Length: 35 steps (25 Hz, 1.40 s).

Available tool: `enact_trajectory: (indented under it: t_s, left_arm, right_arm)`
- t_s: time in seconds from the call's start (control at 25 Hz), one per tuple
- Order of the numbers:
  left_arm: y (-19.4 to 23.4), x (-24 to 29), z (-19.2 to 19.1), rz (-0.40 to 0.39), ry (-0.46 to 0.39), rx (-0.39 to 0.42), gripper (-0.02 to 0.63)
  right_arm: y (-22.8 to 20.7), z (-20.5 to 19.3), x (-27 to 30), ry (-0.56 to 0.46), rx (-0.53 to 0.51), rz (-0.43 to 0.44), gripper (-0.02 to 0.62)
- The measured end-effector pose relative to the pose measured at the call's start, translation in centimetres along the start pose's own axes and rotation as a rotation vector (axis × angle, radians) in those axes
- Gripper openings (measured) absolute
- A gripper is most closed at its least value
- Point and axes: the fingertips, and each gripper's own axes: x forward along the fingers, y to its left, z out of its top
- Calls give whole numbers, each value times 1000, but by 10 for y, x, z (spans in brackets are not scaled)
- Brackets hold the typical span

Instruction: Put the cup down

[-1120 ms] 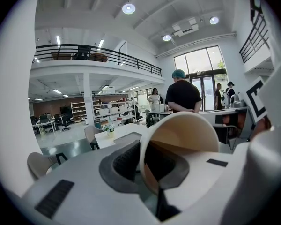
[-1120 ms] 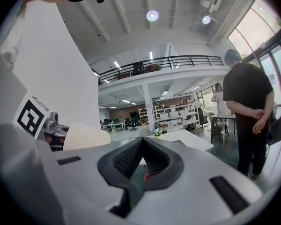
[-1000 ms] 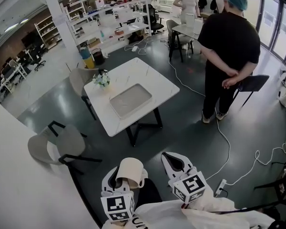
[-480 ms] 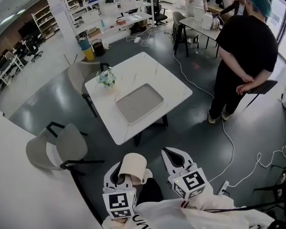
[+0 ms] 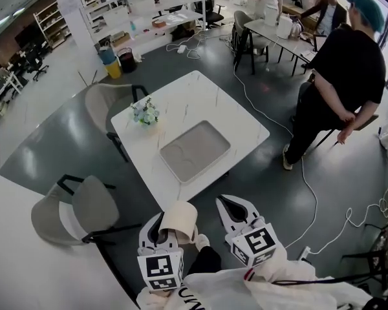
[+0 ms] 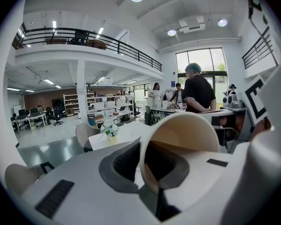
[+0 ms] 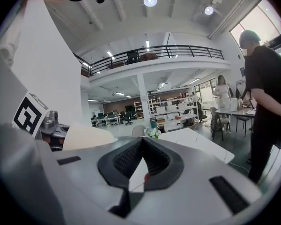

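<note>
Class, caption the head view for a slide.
Left gripper holds a beige paper cup near the white marble table with a grey tray; right gripper shut, empty.

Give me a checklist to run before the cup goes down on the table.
1. Grip: fingers of the left gripper pinch the wall of the cup: ok.
2. Cup over the table: short of its near edge: not ok.
3. Cup upright: tipped well over: not ok.
4. Landing spot: bare table beside the tray and flowers: ok.
5. Right gripper: shut, empty, clear of the cup: ok.
</note>
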Motion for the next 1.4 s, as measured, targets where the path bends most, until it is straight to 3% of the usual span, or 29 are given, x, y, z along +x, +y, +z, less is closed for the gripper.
enact_trajectory:
  t_s: [0.6, 1.12, 1.4]
  left_arm:
    - [56, 77, 14, -22, 19, -4, 43]
    - [56, 106, 22, -2, 42, -25, 43]
    - [51, 121, 30, 52, 56, -38, 43]
  right_arm:
    - [-14, 5, 93, 24, 5, -14, 3]
    - [-35, 10, 120, 44, 9, 13, 3]
    - [-55, 13, 133, 55, 17, 66, 3]
